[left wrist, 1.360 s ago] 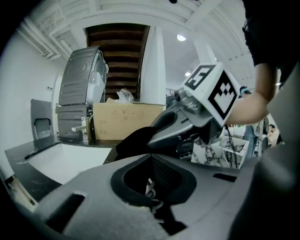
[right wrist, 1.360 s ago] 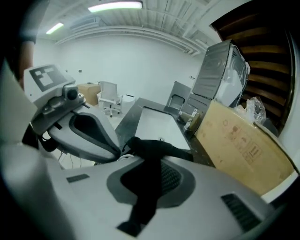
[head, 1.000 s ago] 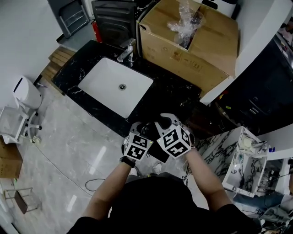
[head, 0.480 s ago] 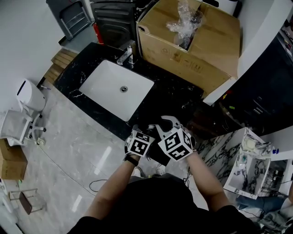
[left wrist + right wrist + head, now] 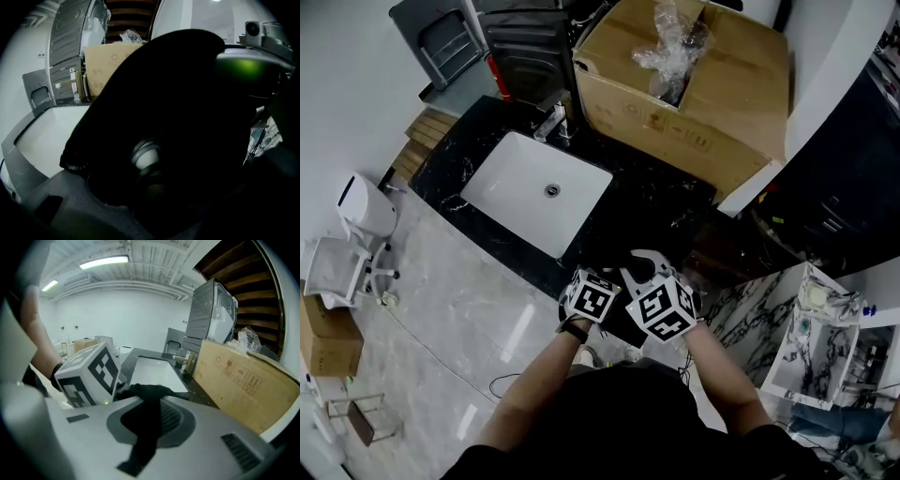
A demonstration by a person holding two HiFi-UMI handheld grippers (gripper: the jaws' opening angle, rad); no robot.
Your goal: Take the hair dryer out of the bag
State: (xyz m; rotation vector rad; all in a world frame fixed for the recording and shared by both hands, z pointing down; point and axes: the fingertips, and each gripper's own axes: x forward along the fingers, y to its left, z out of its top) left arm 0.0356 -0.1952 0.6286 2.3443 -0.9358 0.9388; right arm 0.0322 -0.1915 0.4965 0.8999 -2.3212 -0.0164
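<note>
Both grippers meet over the front edge of the black countertop (image 5: 661, 202). The black bag (image 5: 154, 79) fills the left gripper view with its mouth facing me. Deep inside shows the pale grey round end of the hair dryer (image 5: 146, 157). My left gripper (image 5: 154, 192) has just been opening and now stands wide open at the bag's mouth, the dryer's end ahead between its jaws, untouched. My right gripper (image 5: 146, 425) is shut on a fold of the bag's black cloth (image 5: 145, 392). In the head view the left gripper (image 5: 598, 291) sits close beside the right gripper (image 5: 654, 281).
A white sink (image 5: 539, 187) with a faucet (image 5: 553, 122) is set in the countertop to the left. A large cardboard box (image 5: 712, 103) with crumpled plastic wrap (image 5: 675, 42) stands at the back. Marble floor (image 5: 459, 309) lies below the counter's edge.
The left gripper has dipped a little and drawn closer to the right gripper. The right gripper has stayed in place with the bag's cloth in it.
</note>
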